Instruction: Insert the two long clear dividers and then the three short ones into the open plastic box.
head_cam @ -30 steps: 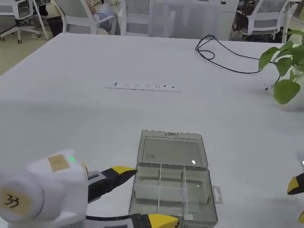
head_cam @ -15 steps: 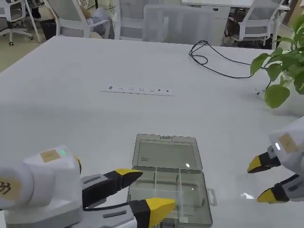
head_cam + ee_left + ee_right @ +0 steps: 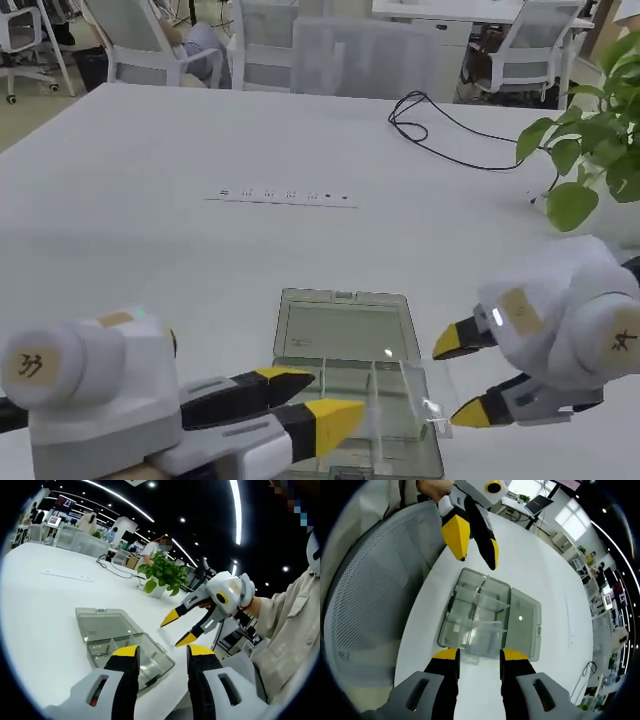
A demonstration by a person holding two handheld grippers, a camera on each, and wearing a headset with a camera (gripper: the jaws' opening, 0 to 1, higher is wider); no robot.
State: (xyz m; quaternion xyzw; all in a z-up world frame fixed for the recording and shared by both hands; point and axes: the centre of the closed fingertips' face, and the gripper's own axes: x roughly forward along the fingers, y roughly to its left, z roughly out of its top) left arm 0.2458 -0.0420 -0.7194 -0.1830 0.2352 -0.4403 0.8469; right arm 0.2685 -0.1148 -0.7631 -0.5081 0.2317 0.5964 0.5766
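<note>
**A:** So, how will that clear divider (image 3: 480, 638) handle?

**B:** Light, thin and stiff, I'd judge, and slick too. It's likely to pivot in the grip, or crack if squeezed hard. Best held by its short ends, leaving the lower edge free for the slots.

**A:** Where is it?

**B:** Between the right gripper (image 3: 480, 653)'s fingers (image 3: 445, 666), which look clamped on its two ends. It hangs above the open plastic box (image 3: 345, 330), which lies on the tabletop (image 3: 150, 200) with its lid flat and some dividers in the tray.

**A:** And the poses?

**B:** The right gripper is just right of the box, pointing left and down at the tray. The left gripper (image 3: 163, 651) is low at the box's near-left side, fingers spread with nothing between them.
</note>
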